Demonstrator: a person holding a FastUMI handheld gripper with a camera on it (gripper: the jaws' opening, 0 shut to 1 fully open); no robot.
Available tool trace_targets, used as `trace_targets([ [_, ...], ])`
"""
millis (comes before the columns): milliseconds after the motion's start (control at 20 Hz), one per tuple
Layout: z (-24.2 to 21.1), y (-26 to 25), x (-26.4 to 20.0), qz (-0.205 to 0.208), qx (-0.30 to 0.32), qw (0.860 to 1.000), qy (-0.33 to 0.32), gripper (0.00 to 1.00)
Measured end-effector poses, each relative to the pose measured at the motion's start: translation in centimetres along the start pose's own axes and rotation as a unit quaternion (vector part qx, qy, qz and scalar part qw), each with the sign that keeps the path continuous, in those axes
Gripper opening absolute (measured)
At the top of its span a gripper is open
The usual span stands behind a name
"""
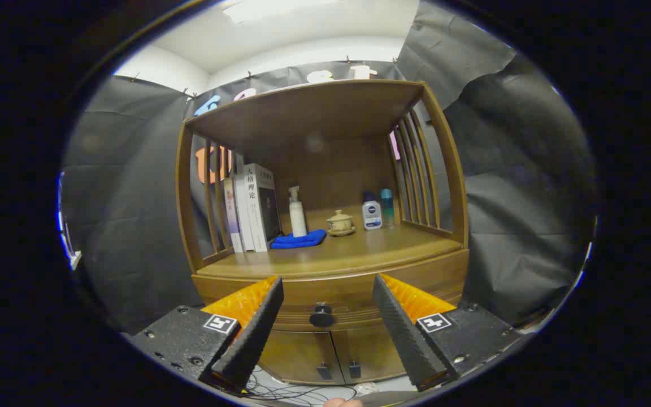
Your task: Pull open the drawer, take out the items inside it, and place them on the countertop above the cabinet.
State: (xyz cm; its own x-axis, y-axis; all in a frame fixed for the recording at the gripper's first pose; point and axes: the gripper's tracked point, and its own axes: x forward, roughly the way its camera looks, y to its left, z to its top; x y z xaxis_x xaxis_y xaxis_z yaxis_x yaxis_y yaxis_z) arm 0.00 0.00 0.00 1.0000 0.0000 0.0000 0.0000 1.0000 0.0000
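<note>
The hand-held gripper [328,282] points level at the wooden cabinet [325,294], ridged fingers spread wide, holding nothing; the shut drawer's round dark knob [321,315] sits between them, just ahead. On the glossy counter [359,249], upright books [252,209] at its left edge; a folded blue cloth [298,239], pump bottle [297,213] and lidded ceramic cup [340,223] toward the back.

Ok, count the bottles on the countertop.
3. A white pump bottle stands behind the blue cloth; a short white bottle and a teal bottle stand together by the right slats. Books may hide more.
</note>
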Motion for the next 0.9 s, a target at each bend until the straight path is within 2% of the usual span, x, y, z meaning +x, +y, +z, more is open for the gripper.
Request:
trace_targets([
  [900,-0.78,0.12,0.39,0.000,-0.002,1.000,0.010,1.00],
])
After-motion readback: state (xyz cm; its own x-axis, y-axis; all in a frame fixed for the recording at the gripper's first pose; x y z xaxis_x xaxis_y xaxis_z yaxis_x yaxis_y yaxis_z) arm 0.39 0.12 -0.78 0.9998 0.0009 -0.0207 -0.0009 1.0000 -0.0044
